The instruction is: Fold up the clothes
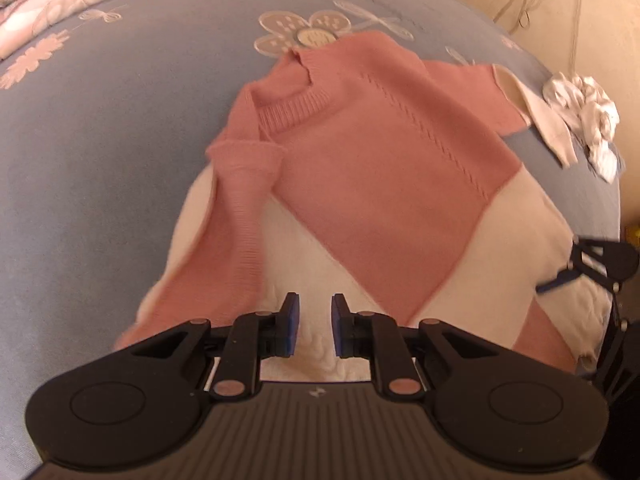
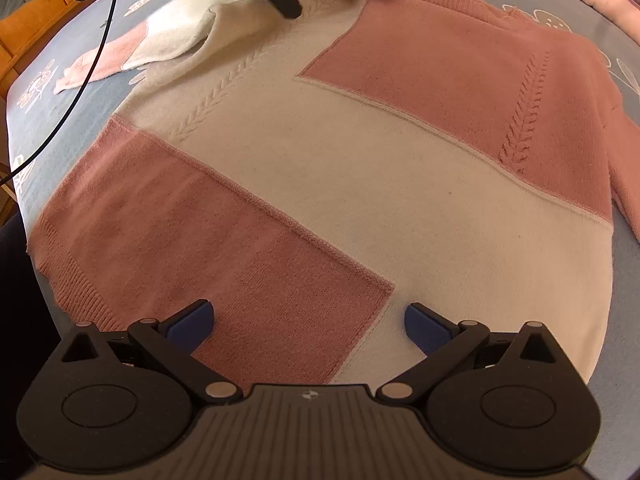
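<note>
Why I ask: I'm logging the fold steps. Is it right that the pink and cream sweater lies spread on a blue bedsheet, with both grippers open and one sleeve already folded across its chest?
Not quite. No sleeve crosses the chest: the sweater has its front bare in the right wrist view, sleeves out at its sides. The blue bedsheet and the open left gripper and right gripper are right.

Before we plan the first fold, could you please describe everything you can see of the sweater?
The sweater is a soft knit in pink and cream blocks, with cable-stitch lines and a ribbed collar and hem. It lies spread flat, front up, on a blue flowered bedsheet. One sleeve is folded across the body; the other stretches out sideways. The left gripper and right gripper both sit open just above the fabric, gripping nothing.
</note>
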Motion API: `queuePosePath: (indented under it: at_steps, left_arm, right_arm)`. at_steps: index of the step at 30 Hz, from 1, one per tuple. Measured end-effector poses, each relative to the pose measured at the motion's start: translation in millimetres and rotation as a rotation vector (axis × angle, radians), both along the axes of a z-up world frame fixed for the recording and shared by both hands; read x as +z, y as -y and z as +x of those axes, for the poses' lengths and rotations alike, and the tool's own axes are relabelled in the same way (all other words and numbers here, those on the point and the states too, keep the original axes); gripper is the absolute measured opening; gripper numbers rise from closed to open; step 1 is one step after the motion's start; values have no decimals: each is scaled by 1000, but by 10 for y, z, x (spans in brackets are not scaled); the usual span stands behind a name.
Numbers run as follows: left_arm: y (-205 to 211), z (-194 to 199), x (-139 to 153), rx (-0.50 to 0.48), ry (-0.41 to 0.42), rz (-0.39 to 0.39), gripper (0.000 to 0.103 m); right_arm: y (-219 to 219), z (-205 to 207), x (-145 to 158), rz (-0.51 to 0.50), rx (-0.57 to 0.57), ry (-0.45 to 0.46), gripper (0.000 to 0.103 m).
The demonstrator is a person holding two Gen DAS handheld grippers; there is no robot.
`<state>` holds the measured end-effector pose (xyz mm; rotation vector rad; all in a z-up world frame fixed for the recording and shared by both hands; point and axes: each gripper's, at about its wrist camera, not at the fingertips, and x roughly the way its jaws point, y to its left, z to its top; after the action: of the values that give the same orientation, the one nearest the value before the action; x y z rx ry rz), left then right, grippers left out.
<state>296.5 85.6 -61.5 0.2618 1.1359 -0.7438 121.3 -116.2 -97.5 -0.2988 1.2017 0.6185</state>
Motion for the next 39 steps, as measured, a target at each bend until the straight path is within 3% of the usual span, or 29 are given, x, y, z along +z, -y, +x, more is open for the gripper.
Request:
queuePosePath:
  at_steps: [4, 14, 16, 17, 20, 23, 26, 28, 30, 32, 34, 39]
  left_arm:
    - [-2, 141, 136, 24, 77, 0, 15]
    - [-425, 1157, 114, 251, -42, -166, 20]
    - [-494, 1330, 29, 276, -111, -205, 43]
    - [-515, 1393, -80, 271, -182, -229, 46]
    - [-584, 1454, -263, 303, -196, -229, 46]
    - [-693, 1493, -417, 354, -274, -268, 48]
    - [-644, 1406, -438, 321, -299, -286, 50]
    - [-605, 1343, -444, 296, -313, -297, 48]
    - [-537, 1268, -386, 272, -270, -270, 46]
    - [-461, 1190, -319, 244, -223, -235, 27]
    - [-394, 1110, -235, 221, -176, -205, 17]
    - [-340, 965, -8, 246, -65, -185, 13]
  right_arm:
    - [-3, -15, -4, -7, 13, 9, 103]
    - [7, -11, -6, -2, 28, 7, 103]
    - [8, -7, -5, 0, 29, 6, 103]
    - [12, -6, -5, 3, 29, 5, 103]
    - [35, -14, -3, 16, 27, 9, 103]
    - [37, -25, -3, 15, 39, 14, 103]
    - [37, -24, -1, 16, 44, 15, 103]
    - [46, -21, 0, 20, 46, 15, 103]
    - [55, -20, 0, 25, 48, 16, 103]
    - [62, -22, 1, 29, 44, 17, 103]
    - [64, -30, 1, 30, 43, 21, 103]
    - [48, -47, -2, 22, 45, 32, 103]
